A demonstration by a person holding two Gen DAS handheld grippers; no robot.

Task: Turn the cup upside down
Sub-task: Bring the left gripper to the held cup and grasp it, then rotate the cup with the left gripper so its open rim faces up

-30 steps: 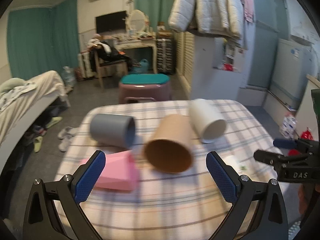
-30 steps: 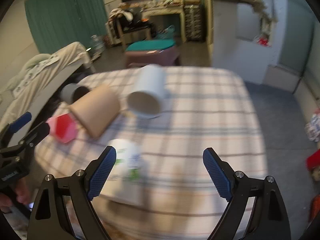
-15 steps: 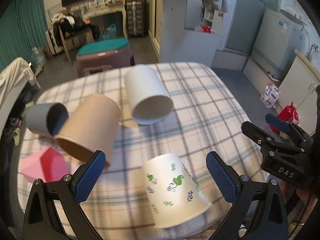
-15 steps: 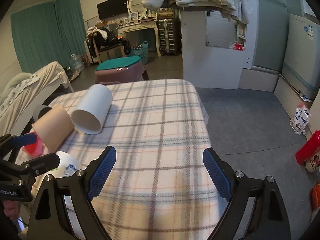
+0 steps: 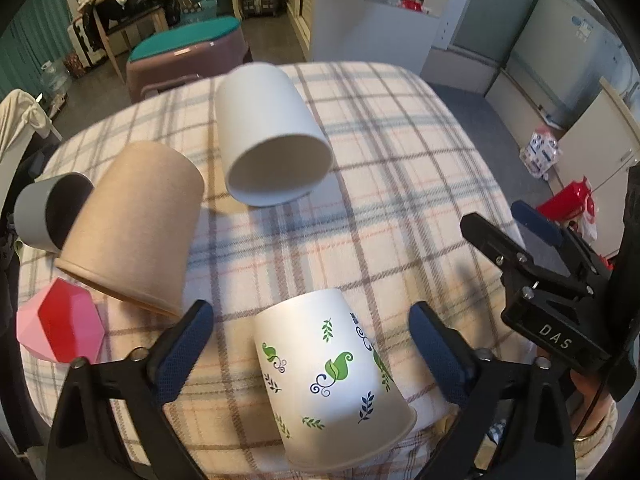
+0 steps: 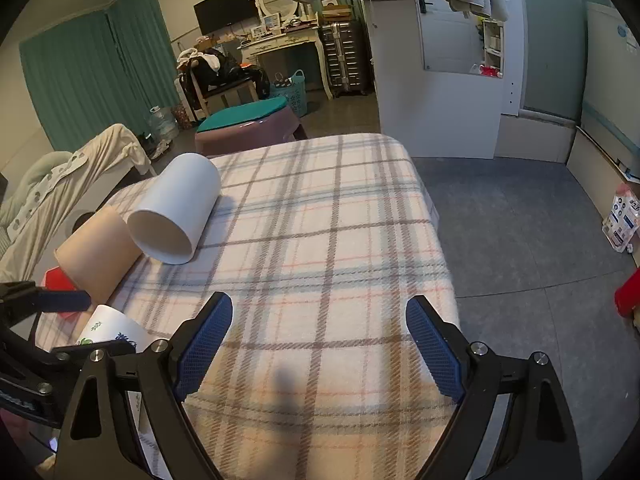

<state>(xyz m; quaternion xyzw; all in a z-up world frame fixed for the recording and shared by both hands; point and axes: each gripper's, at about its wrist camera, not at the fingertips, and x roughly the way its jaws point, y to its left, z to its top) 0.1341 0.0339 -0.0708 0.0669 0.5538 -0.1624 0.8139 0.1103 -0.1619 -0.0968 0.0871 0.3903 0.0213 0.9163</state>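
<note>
A white paper cup with green and blue leaf prints [image 5: 332, 376] lies on its side near the table's front edge, its mouth toward me. My left gripper [image 5: 310, 350] is open, with the cup lying between its blue pads without touching them. The cup's base shows in the right wrist view [image 6: 108, 330] at lower left. My right gripper [image 6: 320, 344] is open and empty above the plaid cloth; it also shows in the left wrist view [image 5: 520, 228] at the right.
A plain white cup [image 5: 272, 136], a tan cup [image 5: 136, 224] and a grey cup [image 5: 48, 212] lie on their sides on the plaid tablecloth [image 5: 380, 200]. A pink and red faceted box [image 5: 60, 324] sits at the left edge. A purple stool [image 6: 248, 124] stands beyond the table.
My left gripper has moved forward and down, so the leaf-print cup now lies between its pads. My right gripper has drifted right and its view has steadied over the cloth.
</note>
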